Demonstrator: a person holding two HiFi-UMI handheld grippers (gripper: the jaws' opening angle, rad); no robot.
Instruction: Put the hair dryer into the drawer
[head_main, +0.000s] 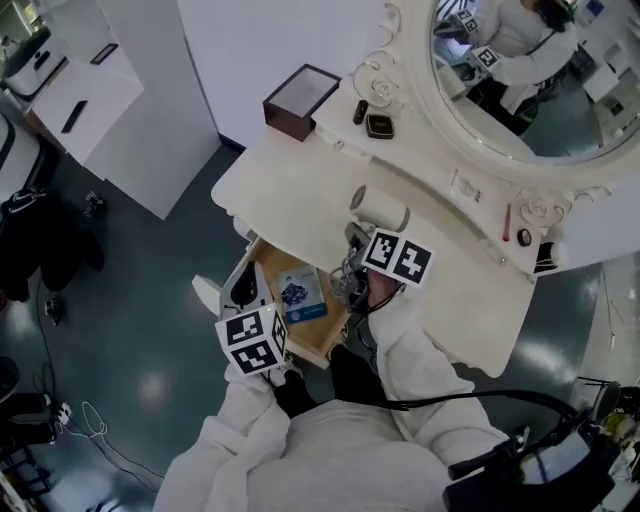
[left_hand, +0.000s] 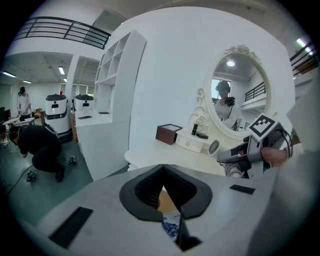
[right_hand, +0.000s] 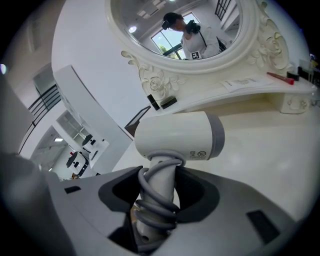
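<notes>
Our right gripper (right_hand: 157, 196) pinches the hair dryer (right_hand: 177, 135), left gripper (left_hand: 164, 186) pressed together; next we lower it into the lower-centre drawer (head_main: 272, 266).

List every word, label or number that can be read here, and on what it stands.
No text is readable.
On the white hair dryer: small grey print and round marks, too small to read.
On the blue packet in the wooden drawer: print too blurred.
</notes>
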